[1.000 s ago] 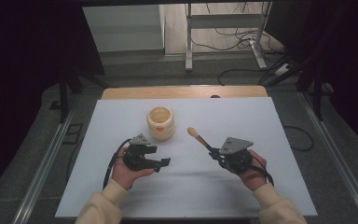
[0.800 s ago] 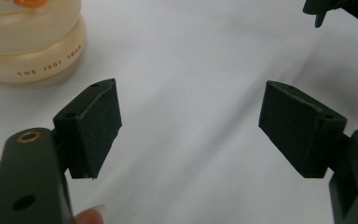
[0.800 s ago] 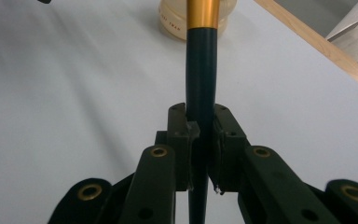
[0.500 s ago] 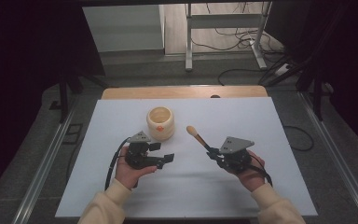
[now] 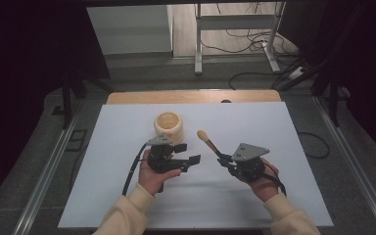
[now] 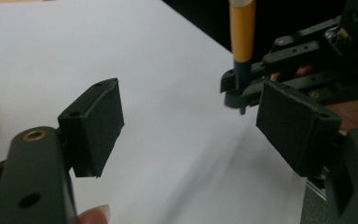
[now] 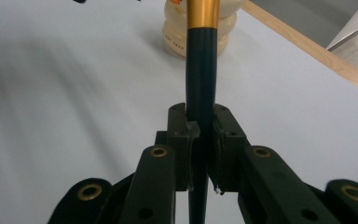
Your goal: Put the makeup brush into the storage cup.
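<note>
While jar [image 7: 199, 29] lettering blurs unreadable, right gripper [image 7: 201, 140] clamps brush [image 7: 201, 70], left gripper [image 6: 191, 126] agape.

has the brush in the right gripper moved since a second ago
Yes, slightly. The brush tip has drifted left, closing on the cream jar, which stayed put. The right gripper stays clamped on it.

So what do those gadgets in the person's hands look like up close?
Each hand-held gripper, left and right, is black, with two flat rectangular padded jaws, brass-coloured rivets at the joints and a grey three-cornered plate on top. A black cable trails from each. The person wears cream sleeves.
</note>
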The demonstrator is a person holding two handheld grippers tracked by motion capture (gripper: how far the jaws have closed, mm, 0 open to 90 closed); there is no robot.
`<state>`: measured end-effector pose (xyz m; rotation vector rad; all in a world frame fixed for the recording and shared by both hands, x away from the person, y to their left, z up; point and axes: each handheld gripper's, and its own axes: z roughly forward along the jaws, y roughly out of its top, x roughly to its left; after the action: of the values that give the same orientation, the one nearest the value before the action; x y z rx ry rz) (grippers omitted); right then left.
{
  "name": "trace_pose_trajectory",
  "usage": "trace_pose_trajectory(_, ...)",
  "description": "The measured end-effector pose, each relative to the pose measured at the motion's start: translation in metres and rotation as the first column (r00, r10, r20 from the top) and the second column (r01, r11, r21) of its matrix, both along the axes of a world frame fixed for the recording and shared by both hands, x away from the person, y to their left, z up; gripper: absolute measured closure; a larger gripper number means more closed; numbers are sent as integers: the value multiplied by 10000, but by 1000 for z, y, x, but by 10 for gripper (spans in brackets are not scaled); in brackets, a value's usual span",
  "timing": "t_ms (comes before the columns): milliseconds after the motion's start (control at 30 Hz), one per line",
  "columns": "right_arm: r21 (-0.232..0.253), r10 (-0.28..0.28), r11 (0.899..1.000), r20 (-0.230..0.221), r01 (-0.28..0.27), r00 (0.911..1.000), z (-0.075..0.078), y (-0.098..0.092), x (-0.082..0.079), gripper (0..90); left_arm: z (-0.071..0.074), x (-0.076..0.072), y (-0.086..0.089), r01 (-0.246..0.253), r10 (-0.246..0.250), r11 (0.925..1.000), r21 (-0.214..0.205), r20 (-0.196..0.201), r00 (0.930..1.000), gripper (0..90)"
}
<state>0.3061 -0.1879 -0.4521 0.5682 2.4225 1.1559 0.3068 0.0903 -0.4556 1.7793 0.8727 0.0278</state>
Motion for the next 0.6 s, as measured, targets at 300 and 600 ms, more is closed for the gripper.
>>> trace_pose_trajectory(300, 129, -97, 9999, 127, 96, 9999, 0, 0, 0, 805, -1, 7, -20, 255, -247, 9964, -809, 116, 9996, 240)
trace_pose_trajectory(600, 193, -103, 9998, 191, 99, 9998, -1, 1, 0, 805, -7, 16, -27, 204, -216, 9919, -1258, -84, 9997, 270)
